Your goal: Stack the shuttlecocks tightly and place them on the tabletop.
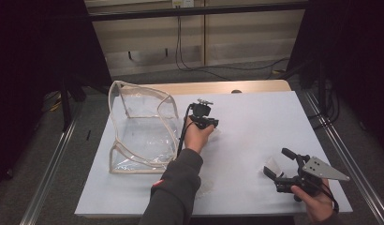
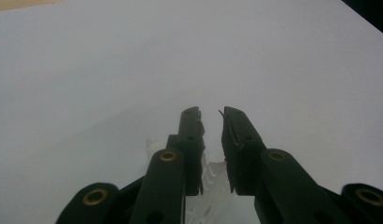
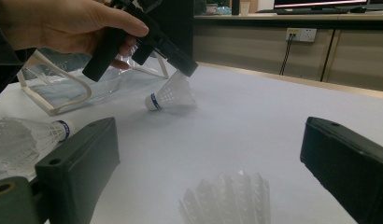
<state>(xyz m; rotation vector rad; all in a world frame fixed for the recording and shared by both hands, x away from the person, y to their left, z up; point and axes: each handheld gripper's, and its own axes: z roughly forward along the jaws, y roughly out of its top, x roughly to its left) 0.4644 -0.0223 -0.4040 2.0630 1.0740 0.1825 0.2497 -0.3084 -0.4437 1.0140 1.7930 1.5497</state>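
My left gripper [image 1: 214, 124] [image 2: 210, 114] [image 3: 187, 67] points down at a white shuttlecock [image 3: 171, 95] [image 2: 213, 173] that lies on the white table sheet [image 1: 255, 117], cork toward the bag. Its jaws stand a narrow gap apart, with the skirt's rim between them; the pads do not seem to press on it. My right gripper [image 1: 278, 162] [image 3: 210, 130] rests low near the front right with its jaws wide open. A second shuttlecock [image 1: 274, 165] [image 3: 231, 196] sits between them, untouched.
A clear plastic bag [image 1: 138, 126] [image 3: 54, 88] with a cream trim stands open at the table's left. A third shuttlecock [image 3: 26, 140] lies on its side just left of my right gripper's left jaw. The wooden table edge [image 1: 227, 86] runs along the back.
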